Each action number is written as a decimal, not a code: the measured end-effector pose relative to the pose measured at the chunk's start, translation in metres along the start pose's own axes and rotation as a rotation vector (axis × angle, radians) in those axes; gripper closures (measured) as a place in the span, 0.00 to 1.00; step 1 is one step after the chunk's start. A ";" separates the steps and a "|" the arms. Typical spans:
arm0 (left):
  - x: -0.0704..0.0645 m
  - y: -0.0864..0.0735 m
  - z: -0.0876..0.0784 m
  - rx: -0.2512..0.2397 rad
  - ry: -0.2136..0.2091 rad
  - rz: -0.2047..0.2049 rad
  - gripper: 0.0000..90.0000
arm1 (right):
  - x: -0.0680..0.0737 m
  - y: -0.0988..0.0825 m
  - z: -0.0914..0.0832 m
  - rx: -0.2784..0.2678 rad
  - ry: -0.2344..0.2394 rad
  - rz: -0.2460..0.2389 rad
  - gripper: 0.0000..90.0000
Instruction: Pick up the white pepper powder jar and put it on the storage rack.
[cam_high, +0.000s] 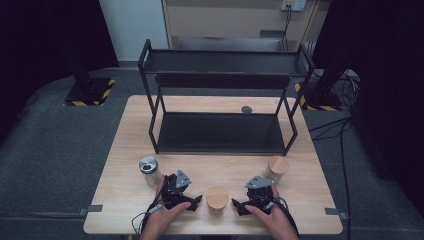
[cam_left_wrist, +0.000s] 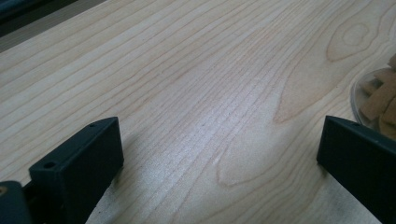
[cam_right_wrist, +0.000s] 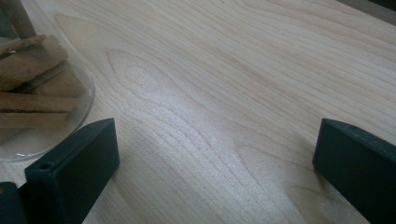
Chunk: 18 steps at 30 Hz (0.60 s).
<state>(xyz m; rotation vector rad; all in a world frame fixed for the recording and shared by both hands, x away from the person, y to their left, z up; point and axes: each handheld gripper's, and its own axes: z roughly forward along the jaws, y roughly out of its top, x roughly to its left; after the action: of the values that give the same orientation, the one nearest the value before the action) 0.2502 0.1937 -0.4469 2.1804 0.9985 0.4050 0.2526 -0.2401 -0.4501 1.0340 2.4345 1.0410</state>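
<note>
Two open grippers rest on the wooden table (cam_high: 125, 165), left gripper (cam_high: 192, 202) and right gripper (cam_high: 236, 206) flanking the wood-lidded jar (cam_high: 217, 199), empty-jawed. In front of that jar stands a black shelf (cam_high: 220, 132). Clumsy closing could topple the jar.

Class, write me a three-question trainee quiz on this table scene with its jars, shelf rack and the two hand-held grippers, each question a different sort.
1. True or false: the left gripper grips the middle clear jar with a round wooden lid.
2. How many jars stand on the pale wooden table?
3. The black two-tier metal shelf rack holds: A) one jar B) no jars C) two jars.

Key: 1 false, both it and the right gripper are open on the tabletop; 2 three, counting the metal-lidded glass jar and the far-right wooden-lidded jar; 3 B.
</note>
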 end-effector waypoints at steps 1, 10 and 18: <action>0.000 0.000 0.000 0.000 0.000 0.000 0.00 | 0.000 0.000 0.000 0.000 0.000 0.000 0.00; 0.000 0.000 0.000 0.001 0.000 0.000 0.00 | 0.000 0.000 0.000 0.000 0.000 0.000 0.00; 0.002 0.002 0.000 0.005 -0.006 -0.002 0.00 | 0.000 0.000 0.000 0.000 0.000 0.000 0.00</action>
<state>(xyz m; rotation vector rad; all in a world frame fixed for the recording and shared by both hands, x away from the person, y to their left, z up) 0.2522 0.1942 -0.4457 2.1836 0.9989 0.3959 0.2526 -0.2401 -0.4501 1.0341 2.4340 1.0414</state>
